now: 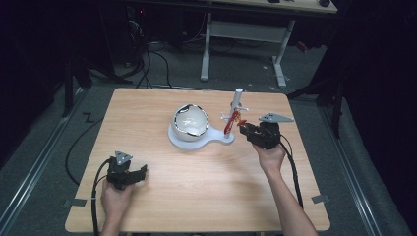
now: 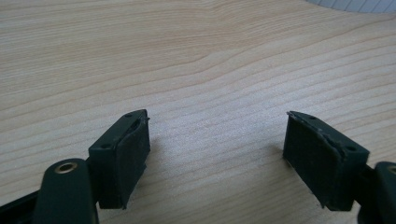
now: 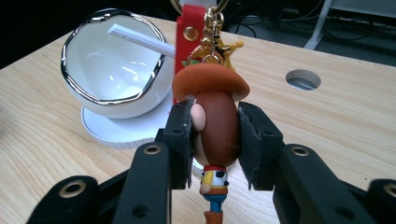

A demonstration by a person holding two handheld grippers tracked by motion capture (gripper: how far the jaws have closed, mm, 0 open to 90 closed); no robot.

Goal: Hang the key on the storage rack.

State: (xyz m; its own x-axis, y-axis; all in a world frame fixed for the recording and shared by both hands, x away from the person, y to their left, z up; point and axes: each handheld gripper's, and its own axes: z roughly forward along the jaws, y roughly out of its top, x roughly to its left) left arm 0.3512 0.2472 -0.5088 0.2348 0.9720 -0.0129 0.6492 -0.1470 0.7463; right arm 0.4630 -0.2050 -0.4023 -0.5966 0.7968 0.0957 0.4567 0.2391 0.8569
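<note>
Right gripper view reveals cowboy keychain [image 3: 215, 116] clamped by hand-held gripper [image 3: 215, 144].

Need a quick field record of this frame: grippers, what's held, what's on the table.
left gripper: jaws apart, nothing between them, low over bare wood near the table's front left
right gripper: closed on the head of the cowboy keychain
cowboy keychain: figure with orange hat, gold clasp and red strap above it
stand: white post with pegs, on a white base; red strap hangs beside it
bowl: white, shiny rim, tilted, on the same base
table: light wood
</note>
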